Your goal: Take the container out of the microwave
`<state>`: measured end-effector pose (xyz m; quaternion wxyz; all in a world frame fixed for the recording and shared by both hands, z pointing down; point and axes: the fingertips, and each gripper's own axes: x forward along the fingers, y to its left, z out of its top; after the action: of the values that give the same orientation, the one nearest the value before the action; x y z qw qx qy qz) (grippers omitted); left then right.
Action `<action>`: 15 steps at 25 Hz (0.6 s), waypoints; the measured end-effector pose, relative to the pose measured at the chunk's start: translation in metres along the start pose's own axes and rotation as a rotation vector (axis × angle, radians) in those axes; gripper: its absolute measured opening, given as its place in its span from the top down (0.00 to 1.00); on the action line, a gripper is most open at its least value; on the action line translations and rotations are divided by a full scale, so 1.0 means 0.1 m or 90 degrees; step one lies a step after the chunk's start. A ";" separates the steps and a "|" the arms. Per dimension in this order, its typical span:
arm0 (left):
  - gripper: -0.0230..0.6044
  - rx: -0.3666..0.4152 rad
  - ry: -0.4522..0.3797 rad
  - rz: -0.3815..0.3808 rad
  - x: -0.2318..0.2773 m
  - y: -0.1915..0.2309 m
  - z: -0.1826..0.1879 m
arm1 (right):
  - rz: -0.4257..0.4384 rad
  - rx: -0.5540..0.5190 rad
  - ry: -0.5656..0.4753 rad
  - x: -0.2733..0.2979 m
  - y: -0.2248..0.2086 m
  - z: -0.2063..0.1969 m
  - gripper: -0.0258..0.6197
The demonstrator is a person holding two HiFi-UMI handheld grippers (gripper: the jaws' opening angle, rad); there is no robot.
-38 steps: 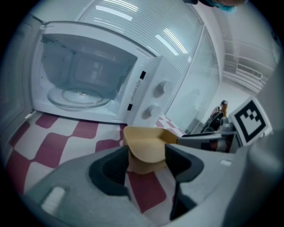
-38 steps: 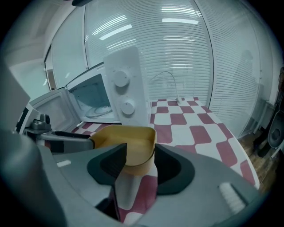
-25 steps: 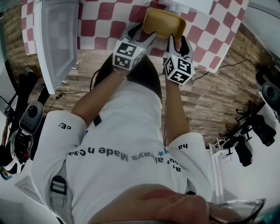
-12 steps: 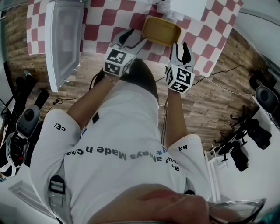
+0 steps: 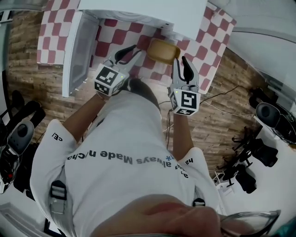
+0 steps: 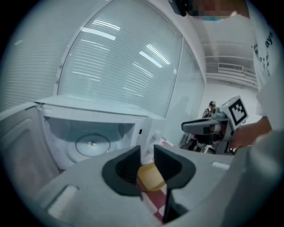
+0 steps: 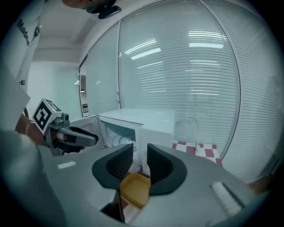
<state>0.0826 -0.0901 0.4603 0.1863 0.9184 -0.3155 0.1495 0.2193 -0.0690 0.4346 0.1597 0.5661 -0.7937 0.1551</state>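
The yellow container (image 5: 163,50) sits on the red-and-white checked tablecloth (image 5: 194,44) in front of the white microwave (image 5: 138,11), whose door (image 5: 76,51) hangs open at the left. My left gripper (image 5: 131,51) hovers above and left of the container, apart from it. My right gripper (image 5: 181,62) hovers at its right. Both sets of jaws are closing with nothing between them. In the left gripper view the left gripper (image 6: 147,153) shows a narrow gap, with the container (image 6: 150,177) below. The right gripper (image 7: 140,155) looks the same above the container (image 7: 133,188).
The microwave cavity (image 6: 93,133) shows a bare glass turntable. Wooden floor (image 5: 217,120) surrounds the table. Black equipment stands on the floor at the right (image 5: 259,152) and left (image 5: 18,134). Blinds cover a large window (image 7: 199,66) behind the microwave.
Both grippers let go of the container's sides, rose and drew back from it. Their jaws have narrowed. The container stays on the tablecloth.
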 end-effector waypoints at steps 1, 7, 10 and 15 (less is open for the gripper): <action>0.82 0.006 -0.010 -0.003 -0.05 -0.02 0.11 | 0.009 -0.001 -0.011 -0.03 0.06 0.12 0.81; 0.89 0.037 -0.077 -0.023 -0.35 -0.13 0.74 | 0.060 -0.012 -0.067 -0.21 0.45 0.79 0.83; 0.93 0.047 -0.109 -0.026 -0.53 -0.19 1.03 | 0.082 -0.022 -0.079 -0.28 0.63 1.03 0.84; 0.95 0.063 -0.146 -0.028 -0.77 -0.23 1.38 | 0.108 -0.037 -0.105 -0.37 0.86 1.42 0.87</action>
<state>0.0608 -0.0934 0.3022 0.1069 0.9441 -0.3071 0.0545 0.1378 -0.0717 0.2851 0.0962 0.5029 -0.8533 0.0981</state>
